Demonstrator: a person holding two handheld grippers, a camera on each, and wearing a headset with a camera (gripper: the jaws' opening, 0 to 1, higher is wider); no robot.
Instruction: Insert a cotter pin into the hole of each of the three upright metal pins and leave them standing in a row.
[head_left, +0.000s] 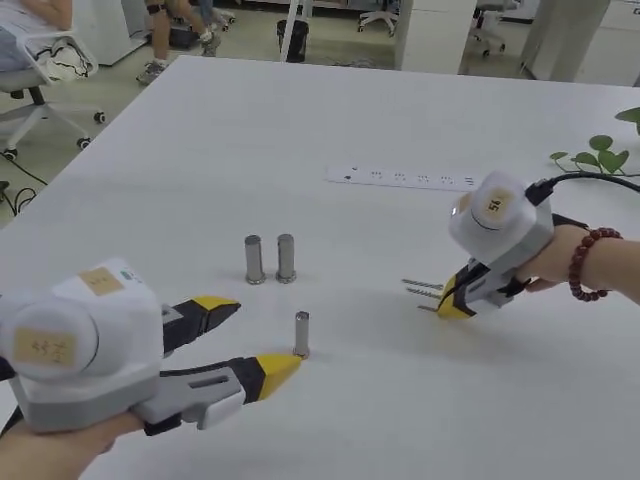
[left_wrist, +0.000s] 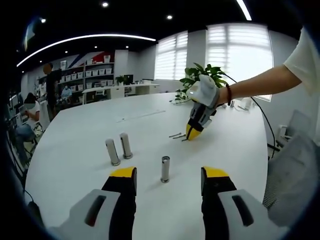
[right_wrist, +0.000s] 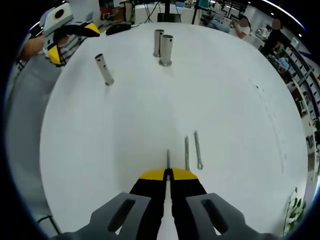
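- Head view: left gripper (head_left: 265, 333) spread; upright metal pin (head_left: 301, 334) stands just ahead, between its jaws;
- Right gripper view: right gripper (right_wrist: 169, 172) pinches a cotter pin (right_wrist: 168, 159) lengthwise, well right of that metal pin.

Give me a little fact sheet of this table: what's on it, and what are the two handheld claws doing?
Table: white
Paired metal pins: upright, side by side
Lone metal pin: upright, apart from the pair, nearer the person
Left gripper: open, jaws either side of the lone metal pin, with a gap
Right gripper: shut on one cotter pin
Spare cotter pins: two, lying flat beside it
Cotter pins inserted: none
Further back: power strip, plant
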